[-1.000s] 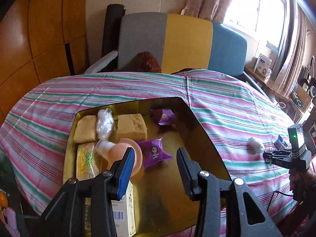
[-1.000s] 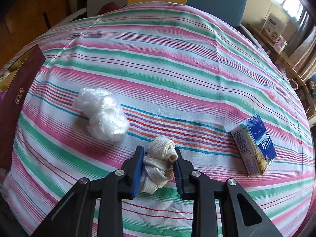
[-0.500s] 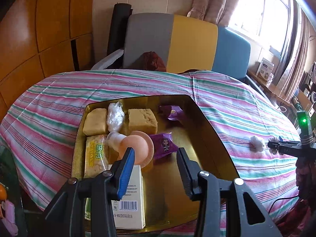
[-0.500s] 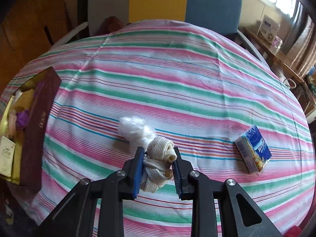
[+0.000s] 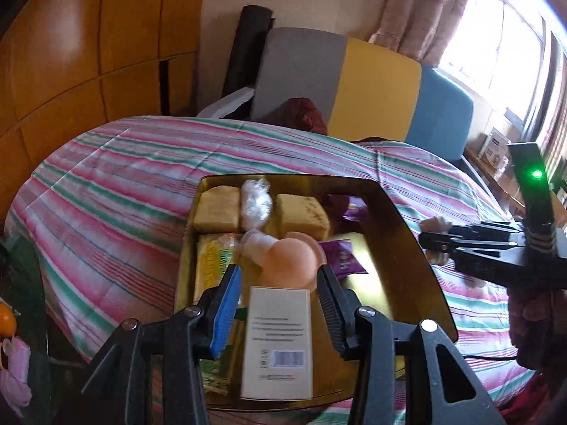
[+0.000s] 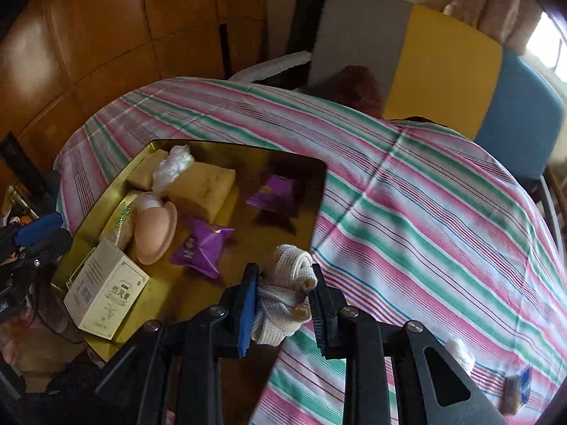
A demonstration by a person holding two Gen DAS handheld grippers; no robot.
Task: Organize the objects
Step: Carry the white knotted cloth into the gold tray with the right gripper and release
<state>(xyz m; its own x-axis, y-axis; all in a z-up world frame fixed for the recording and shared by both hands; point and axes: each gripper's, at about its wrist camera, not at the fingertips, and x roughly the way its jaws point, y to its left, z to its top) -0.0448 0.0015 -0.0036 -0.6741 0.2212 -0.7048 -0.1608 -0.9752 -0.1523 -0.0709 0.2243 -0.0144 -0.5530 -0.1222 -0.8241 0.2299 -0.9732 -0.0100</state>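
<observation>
- Our right gripper point(image 6: 281, 304) is clamped on a rolled white knit cloth point(image 6: 287, 294), its pads pressing the bundle from both sides, and it carries the cloth above the near right corner of the gold box point(image 6: 290, 156).
- In the left wrist view the right gripper point(image 5: 434, 241) enters from three o'clock, the cloth showing at its tip over the box's right wall.
- Our left gripper point(image 5: 278, 297) hangs over the near end of the box with its jaws partly apart and nothing between the pads; a white carton point(image 5: 278, 340) lies below the gap.
- Inside the box, seen from the right wrist: the white carton point(image 6: 106, 294) at seven o'clock, a peach round piece point(image 6: 156, 233) beside it, two purple packets point(image 6: 202, 244), yellow blocks point(image 6: 202, 189) and crumpled clear plastic point(image 6: 173, 168) toward eleven o'clock.
- The box sits on a striped tablecloth point(image 6: 425, 194); a small blue packet point(image 6: 524, 382) lies at five o'clock, well apart from the box.
</observation>
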